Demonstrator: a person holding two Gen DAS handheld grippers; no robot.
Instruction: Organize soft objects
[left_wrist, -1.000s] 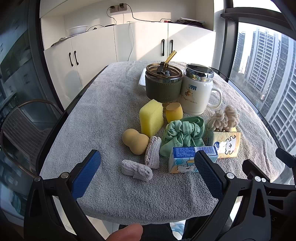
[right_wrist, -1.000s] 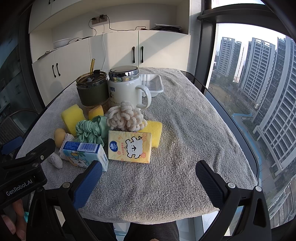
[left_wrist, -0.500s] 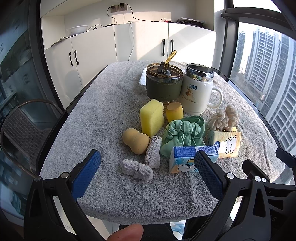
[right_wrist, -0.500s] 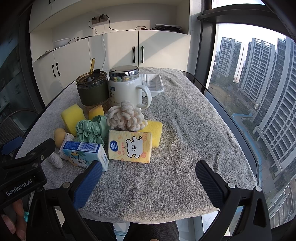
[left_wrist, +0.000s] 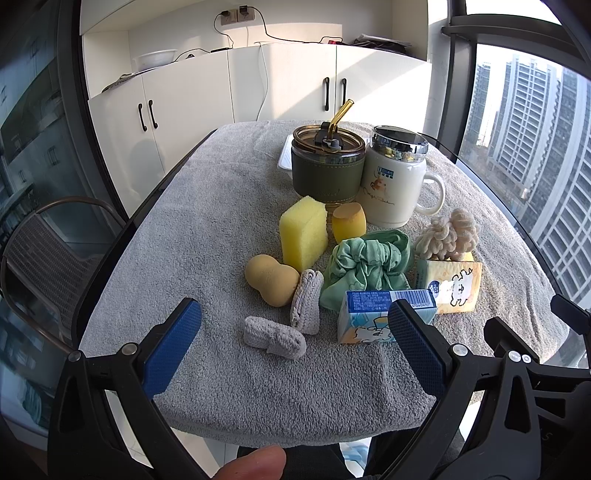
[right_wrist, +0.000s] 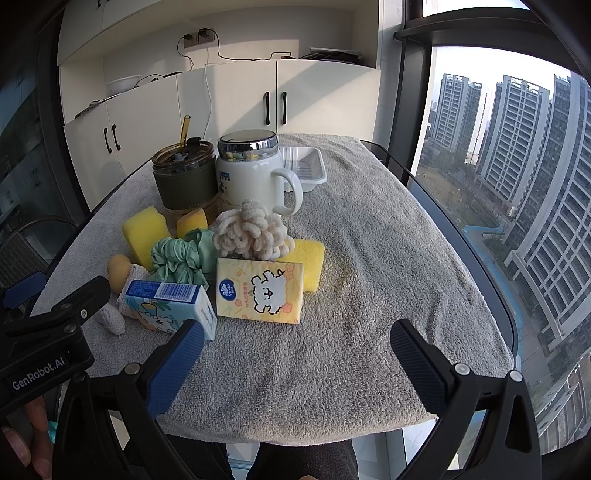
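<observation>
A green tumbler (left_wrist: 325, 170) with a straw stands beside a white mug (left_wrist: 394, 186), before a white tray (right_wrist: 304, 170) and 2 cabinets (right_wrist: 236, 107).

The left hand-held gripper (left_wrist: 293, 330) hangs over the near edge of a surface (left_wrist: 207, 229) covered with grey terry cloth, its blue-padded jaws spread wide and empty. Between them lies a rolled grey cloth (left_wrist: 274, 337), with a second grey cloth (left_wrist: 307, 301) just behind it leaning on a tan gourd-shaped sponge (left_wrist: 270, 279). A blue tissue pack (left_wrist: 373, 315) sits by the right jaw, in front of a green scrunchie (left_wrist: 369, 267). Farther back stand a yellow sponge (left_wrist: 303, 231), a green tumbler (left_wrist: 327, 164) and a white mug (left_wrist: 395, 184).
</observation>
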